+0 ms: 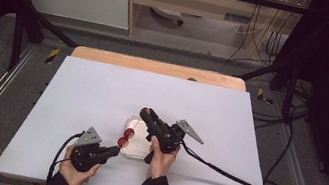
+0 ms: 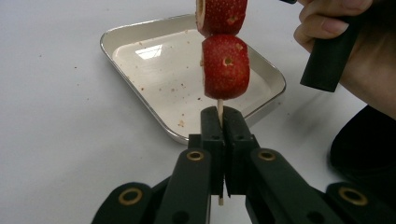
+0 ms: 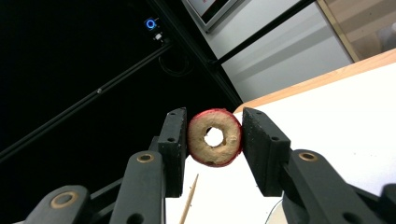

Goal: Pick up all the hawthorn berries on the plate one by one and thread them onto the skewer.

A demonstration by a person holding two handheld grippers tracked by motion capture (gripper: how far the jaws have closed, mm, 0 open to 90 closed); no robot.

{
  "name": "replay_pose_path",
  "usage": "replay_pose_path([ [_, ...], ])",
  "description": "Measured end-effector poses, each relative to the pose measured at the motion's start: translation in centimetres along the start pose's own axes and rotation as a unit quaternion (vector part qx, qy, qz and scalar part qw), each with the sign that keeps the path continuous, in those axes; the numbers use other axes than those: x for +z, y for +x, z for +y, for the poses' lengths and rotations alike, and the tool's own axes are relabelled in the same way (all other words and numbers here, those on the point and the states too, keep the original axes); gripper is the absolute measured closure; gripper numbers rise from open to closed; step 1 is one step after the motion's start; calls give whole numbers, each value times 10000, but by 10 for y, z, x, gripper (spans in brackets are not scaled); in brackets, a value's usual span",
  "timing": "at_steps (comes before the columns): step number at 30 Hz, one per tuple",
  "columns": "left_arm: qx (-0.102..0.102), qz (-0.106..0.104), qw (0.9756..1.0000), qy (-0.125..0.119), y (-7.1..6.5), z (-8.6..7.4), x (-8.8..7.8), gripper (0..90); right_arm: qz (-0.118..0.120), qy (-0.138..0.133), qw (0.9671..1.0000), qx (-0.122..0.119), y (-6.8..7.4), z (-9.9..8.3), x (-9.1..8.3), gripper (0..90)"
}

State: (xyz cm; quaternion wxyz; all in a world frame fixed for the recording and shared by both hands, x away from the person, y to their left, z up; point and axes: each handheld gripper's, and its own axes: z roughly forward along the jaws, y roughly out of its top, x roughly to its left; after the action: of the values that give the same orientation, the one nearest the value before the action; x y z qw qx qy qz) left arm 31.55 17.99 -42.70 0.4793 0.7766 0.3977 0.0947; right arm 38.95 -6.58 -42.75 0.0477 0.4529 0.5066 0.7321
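Left gripper view cuts off the upper fruit slice (image 2: 220, 14) above the white table (image 2: 56, 93) and metal tray (image 2: 140, 60), the left gripper (image 2: 223, 135) pinching a skewer (image 2: 219, 108) under its slices (image 2: 225, 67), while the right gripper (image 3: 214, 140) clamps a cored ring slice (image 3: 215, 137) between its pads.

— Inspector A: Any legible text, labels, brands or numbers?
— Inspector B: None. The black-and-yellow hazard strips (image 1: 52, 55) at the frame's mid left and right edges of the worktop (image 1: 101, 92) carry stripes only, no lettering.
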Motion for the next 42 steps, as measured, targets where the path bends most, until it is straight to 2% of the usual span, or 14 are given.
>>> replay_pose_path([
  [13,-108,-31,9999,34,0,1,3,884,19,-17,10000,-38,-2,-4,1,618],
  [33,-291,63,9996,28,-2,2,8,885,40,41,9999,133,-1,-13,1,619],
  [39,-256,114,9996,-106,-6,0,6,885,-47,54,9999,108,0,-17,0,620],
  [42,-218,181,9994,-211,-7,-1,5,885,-78,53,9997,213,1,-17,0,620],
])
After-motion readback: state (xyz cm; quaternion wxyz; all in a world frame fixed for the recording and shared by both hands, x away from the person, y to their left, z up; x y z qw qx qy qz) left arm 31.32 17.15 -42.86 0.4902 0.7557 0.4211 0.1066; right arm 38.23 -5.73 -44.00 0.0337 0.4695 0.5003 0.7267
